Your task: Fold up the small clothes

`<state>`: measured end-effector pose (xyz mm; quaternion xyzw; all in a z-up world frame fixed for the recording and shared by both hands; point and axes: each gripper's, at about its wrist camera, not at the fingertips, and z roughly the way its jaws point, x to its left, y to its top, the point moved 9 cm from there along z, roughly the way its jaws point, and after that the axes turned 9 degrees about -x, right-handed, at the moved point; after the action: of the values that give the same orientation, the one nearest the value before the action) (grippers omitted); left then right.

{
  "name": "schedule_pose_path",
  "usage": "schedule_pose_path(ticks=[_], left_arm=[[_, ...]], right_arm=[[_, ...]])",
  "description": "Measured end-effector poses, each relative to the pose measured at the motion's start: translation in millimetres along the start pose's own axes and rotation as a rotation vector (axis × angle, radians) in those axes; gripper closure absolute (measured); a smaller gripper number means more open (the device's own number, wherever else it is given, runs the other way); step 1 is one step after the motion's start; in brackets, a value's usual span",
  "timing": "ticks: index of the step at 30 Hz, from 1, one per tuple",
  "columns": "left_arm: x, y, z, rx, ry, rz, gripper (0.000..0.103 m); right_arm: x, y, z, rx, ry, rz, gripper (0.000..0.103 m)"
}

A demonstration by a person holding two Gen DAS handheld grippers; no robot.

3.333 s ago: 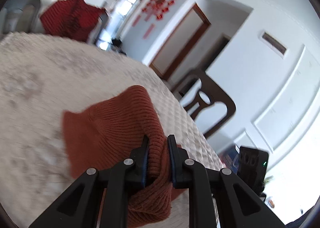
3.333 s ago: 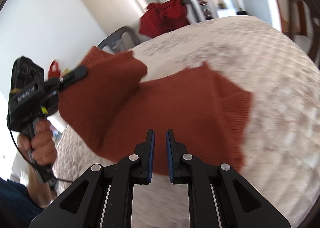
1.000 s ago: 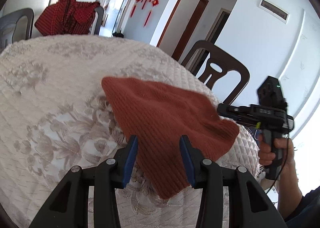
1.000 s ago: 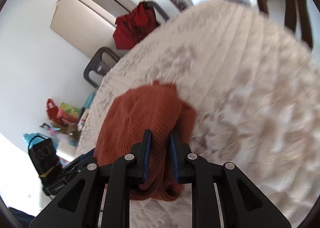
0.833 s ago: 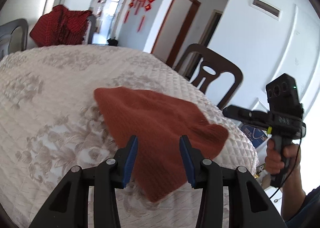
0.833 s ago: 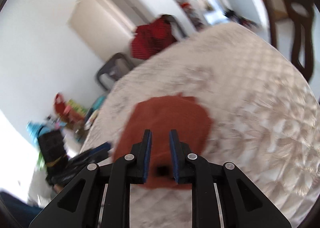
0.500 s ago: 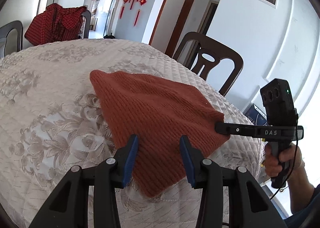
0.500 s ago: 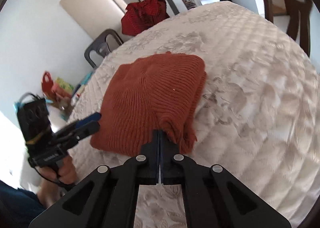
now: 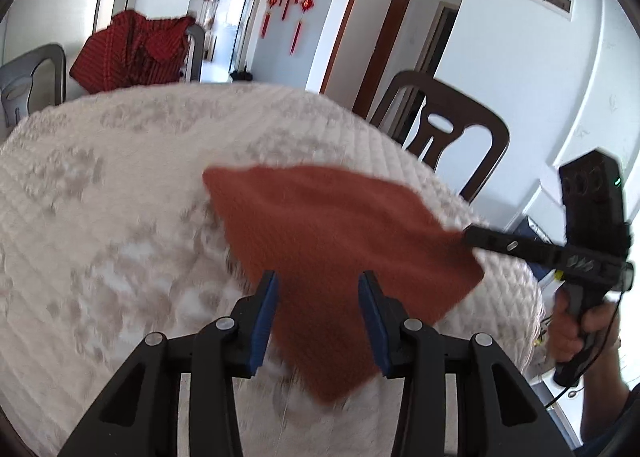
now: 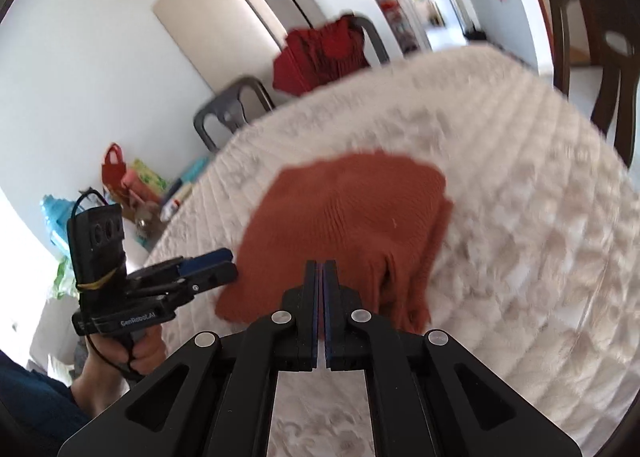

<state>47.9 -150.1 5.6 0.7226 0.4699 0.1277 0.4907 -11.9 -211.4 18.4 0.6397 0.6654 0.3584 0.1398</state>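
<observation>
The rust knit garment (image 10: 352, 217) lies folded small on the quilted surface (image 9: 100, 217), left tongs (image 9: 318, 317) gaping empty, right tongs (image 10: 321, 309) pressed together, seemingly gripping nothing, so little looks left

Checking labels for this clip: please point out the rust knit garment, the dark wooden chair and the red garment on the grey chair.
rust knit garment (image 9: 340, 225): left wrist view, middle of the folded top.
dark wooden chair (image 9: 484, 117): left wrist view, top rail.
red garment (image 10: 320, 57): right wrist view, middle of the draped cloth.

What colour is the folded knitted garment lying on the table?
Rust orange. The knitted garment shows best in the right wrist view, lying on the quilted tablecloth.
</observation>
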Motion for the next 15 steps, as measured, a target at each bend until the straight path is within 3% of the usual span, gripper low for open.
schedule_pose_path(ticks=[5, 9, 12, 15], left_arm=[[-0.4, -6.6, 20.4, 0.038, 0.013, 0.022, 0.058], [9.4, -16.2, 23.8, 0.058, 0.027, -0.003, 0.058], [13.5, -14.5, 20.1, 0.064, 0.030, -0.025, 0.058], [13.8, -0.2, 13.1, 0.022, 0.039, -0.030, 0.058]], right_arm=[[-50.5, -12.4, 18.5, 0.019, -0.106, 0.112, 0.103], [-59.4, -15.7, 15.5, -0.009, -0.067, 0.189, 0.103], [-52.0, -9.1, 15.0, 0.004, -0.064, 0.154, 0.103], [-40.6, 6.2, 13.1, -0.027, -0.050, 0.125, 0.103]])
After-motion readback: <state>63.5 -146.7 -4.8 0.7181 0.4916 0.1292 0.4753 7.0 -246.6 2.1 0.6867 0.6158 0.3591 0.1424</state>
